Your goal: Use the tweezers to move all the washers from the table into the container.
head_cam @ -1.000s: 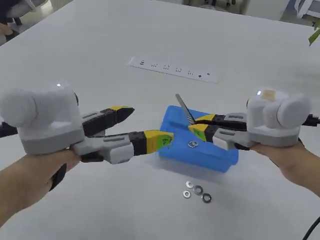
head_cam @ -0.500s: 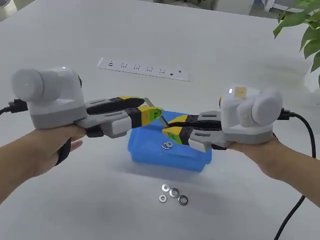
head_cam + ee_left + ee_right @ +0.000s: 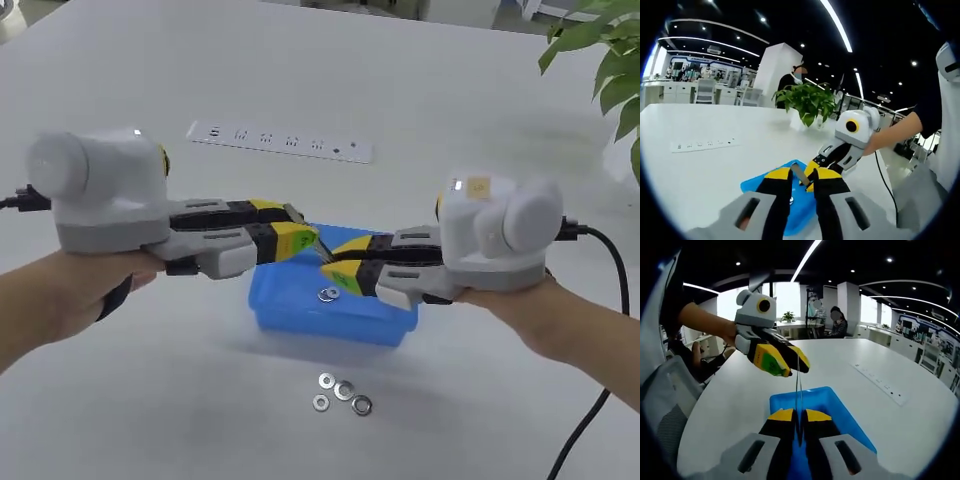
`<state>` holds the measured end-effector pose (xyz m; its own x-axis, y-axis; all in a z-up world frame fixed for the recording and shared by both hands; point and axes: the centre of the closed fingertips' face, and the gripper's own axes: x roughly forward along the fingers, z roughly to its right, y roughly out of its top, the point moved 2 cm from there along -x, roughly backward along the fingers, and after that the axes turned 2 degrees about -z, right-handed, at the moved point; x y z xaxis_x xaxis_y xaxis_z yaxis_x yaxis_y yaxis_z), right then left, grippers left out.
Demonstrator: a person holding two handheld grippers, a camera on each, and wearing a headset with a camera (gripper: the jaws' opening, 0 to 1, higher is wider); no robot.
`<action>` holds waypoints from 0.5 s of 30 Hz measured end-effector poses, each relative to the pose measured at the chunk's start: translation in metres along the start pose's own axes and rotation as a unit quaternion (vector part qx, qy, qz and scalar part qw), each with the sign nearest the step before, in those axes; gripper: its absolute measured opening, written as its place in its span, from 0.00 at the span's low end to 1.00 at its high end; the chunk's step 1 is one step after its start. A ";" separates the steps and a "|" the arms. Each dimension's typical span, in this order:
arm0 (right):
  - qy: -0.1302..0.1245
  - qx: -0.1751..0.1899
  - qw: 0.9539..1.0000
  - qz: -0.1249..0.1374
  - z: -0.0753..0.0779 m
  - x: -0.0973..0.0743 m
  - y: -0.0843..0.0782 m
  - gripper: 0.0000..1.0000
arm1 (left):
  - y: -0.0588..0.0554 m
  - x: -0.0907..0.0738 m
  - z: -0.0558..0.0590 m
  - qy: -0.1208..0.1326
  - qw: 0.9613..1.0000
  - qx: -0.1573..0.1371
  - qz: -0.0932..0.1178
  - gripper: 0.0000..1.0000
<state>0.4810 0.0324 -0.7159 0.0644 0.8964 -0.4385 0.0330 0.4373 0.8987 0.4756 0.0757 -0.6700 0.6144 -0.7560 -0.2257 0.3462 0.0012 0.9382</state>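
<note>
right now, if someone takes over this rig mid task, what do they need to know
The right hand-held gripper is shut on the tweezers, over the blue container.
The left hand-held gripper looks shut on the tweezers' other end, also above the container.
Done: one washer lies in the container.
Left: four washers lie close together on the table, on the person's side of the container. They go in with the tweezers.

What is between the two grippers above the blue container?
The tweezers: clamped by the right gripper, they reach up into the fingers of the left gripper, as the right gripper view shows.
</note>
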 end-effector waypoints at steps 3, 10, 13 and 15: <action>0.003 -0.001 1.000 0.000 -0.001 0.000 0.000 0.07 | 0.001 0.000 0.000 0.002 1.000 0.009 -0.002 0.13; 0.004 -0.001 1.000 0.005 -0.001 0.001 0.003 0.07 | 0.009 0.001 0.011 -0.012 0.999 0.038 0.001 0.10; 0.005 -0.009 1.000 0.000 -0.002 0.002 0.003 0.07 | 0.011 0.002 0.014 -0.016 0.998 0.062 -0.006 0.09; 0.004 -0.012 1.000 -0.002 -0.002 0.002 0.003 0.07 | 0.012 0.004 0.016 -0.022 0.997 0.068 -0.011 0.09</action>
<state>0.4797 0.0354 -0.7137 0.0566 0.8954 -0.4416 0.0099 0.4418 0.8971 0.4707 0.0623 -0.6557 0.5757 -0.7824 -0.2374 0.2585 -0.1013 0.9607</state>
